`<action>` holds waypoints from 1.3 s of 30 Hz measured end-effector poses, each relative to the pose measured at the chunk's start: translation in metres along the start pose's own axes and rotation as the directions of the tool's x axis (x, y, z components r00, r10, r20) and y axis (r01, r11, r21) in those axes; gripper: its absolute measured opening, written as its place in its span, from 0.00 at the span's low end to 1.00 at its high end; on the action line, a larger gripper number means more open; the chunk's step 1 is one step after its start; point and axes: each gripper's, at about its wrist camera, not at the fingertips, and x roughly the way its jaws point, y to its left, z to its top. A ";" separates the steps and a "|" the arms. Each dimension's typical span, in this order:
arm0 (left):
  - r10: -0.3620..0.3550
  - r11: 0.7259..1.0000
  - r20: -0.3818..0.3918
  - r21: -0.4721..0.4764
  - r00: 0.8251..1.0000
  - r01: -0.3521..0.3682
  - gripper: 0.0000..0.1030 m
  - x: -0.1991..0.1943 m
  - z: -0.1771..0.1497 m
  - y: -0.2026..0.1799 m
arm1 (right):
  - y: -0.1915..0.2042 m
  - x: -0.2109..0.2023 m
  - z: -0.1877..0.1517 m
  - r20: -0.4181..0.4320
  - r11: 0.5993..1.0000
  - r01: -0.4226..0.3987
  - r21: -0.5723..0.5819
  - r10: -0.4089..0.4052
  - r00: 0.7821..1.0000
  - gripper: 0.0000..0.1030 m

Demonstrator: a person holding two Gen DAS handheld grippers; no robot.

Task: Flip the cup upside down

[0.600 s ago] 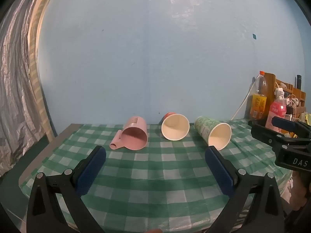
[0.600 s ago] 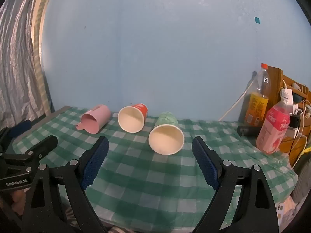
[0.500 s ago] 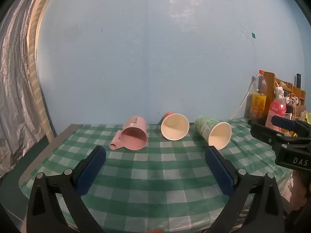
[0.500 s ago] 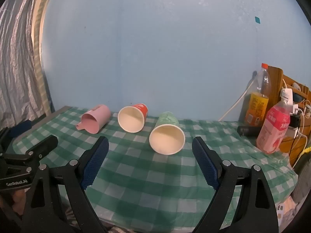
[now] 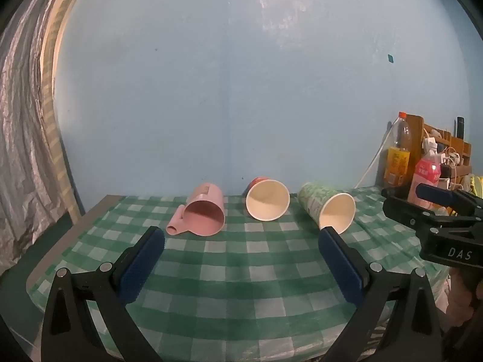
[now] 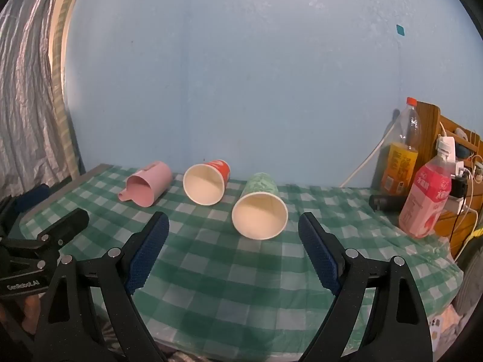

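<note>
Three cups lie on their sides on the green checked tablecloth, mouths toward me: a pink mug with a handle at the left, a red paper cup in the middle, a green patterned paper cup at the right. They also show in the right wrist view: mug, red cup, green cup. My left gripper is open and empty, short of the cups. My right gripper is open and empty, just in front of the green cup.
An orange drink bottle, a pink bottle and a dark object stand at the table's right end by a wooden shelf with cables. A blue wall is behind. A foil curtain hangs at the left.
Both views have shifted only slightly. The cups have not moved and both grippers stay open.
</note>
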 end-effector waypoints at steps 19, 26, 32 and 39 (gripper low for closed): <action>0.004 1.000 0.010 0.012 1.000 -0.004 1.00 0.000 -0.004 -0.001 | 0.002 0.000 -0.001 -0.002 1.000 0.000 0.002 0.000 1.000 0.84; 0.014 1.000 0.001 0.020 1.000 -0.014 1.00 0.003 -0.006 -0.002 | 0.001 0.001 0.000 -0.004 1.000 0.001 0.002 -0.001 1.000 0.84; 0.012 1.000 -0.001 0.021 1.000 -0.012 1.00 0.004 -0.007 -0.002 | 0.001 0.001 0.000 -0.005 1.000 0.000 0.002 0.000 1.000 0.84; 0.007 1.000 -0.006 0.029 1.000 -0.007 1.00 0.005 -0.010 -0.003 | 0.001 0.001 0.001 -0.006 1.000 -0.001 0.002 0.001 1.000 0.84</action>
